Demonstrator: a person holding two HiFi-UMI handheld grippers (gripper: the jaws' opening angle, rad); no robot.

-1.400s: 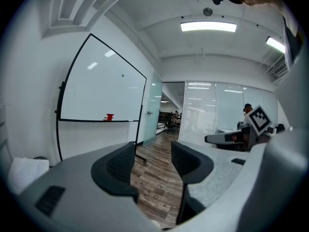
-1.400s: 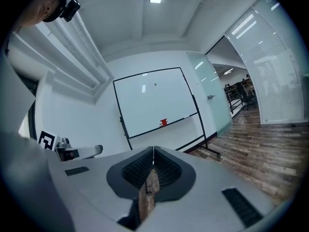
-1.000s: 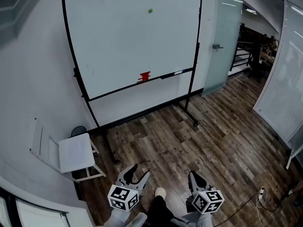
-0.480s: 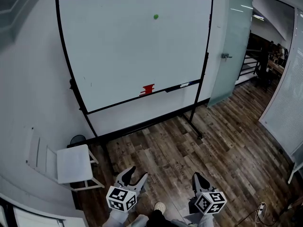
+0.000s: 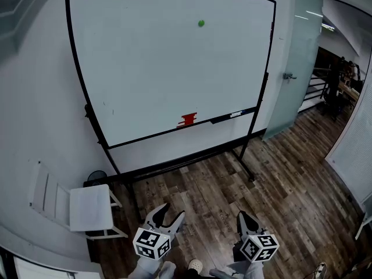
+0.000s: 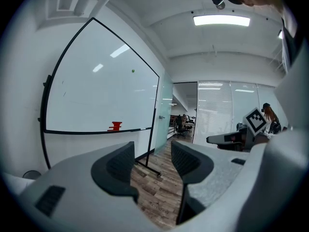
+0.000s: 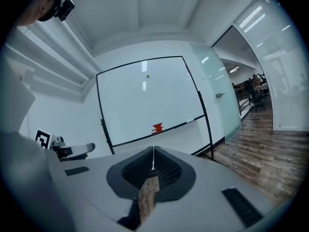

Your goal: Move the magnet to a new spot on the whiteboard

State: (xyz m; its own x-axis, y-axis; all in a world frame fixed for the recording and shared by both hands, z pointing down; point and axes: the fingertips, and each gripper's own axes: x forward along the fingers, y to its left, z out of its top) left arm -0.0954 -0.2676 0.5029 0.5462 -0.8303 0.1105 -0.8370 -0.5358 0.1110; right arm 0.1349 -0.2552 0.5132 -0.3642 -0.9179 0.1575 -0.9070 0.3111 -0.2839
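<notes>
A small green magnet (image 5: 201,23) sticks high on the whiteboard (image 5: 145,68), right of its middle; it also shows as a green dot in the left gripper view (image 6: 133,71) and the right gripper view (image 7: 147,75). Both grippers hang low over the wood floor, far short of the board. My left gripper (image 5: 172,212) is open, and only floor shows between its jaws (image 6: 152,151). My right gripper (image 5: 240,215) is shut, its pads meeting with nothing between them (image 7: 153,154).
A red eraser (image 5: 188,120) and a marker (image 5: 235,114) lie on the board's tray. A white chair (image 5: 90,208) stands at the lower left by the wall. A glass door (image 5: 299,57) is right of the board, with an office area beyond.
Both grippers have been carried forward toward the whiteboard, which now looks larger and nearer. The magnet has drifted right in the head view. Neither gripper's jaws changed.
</notes>
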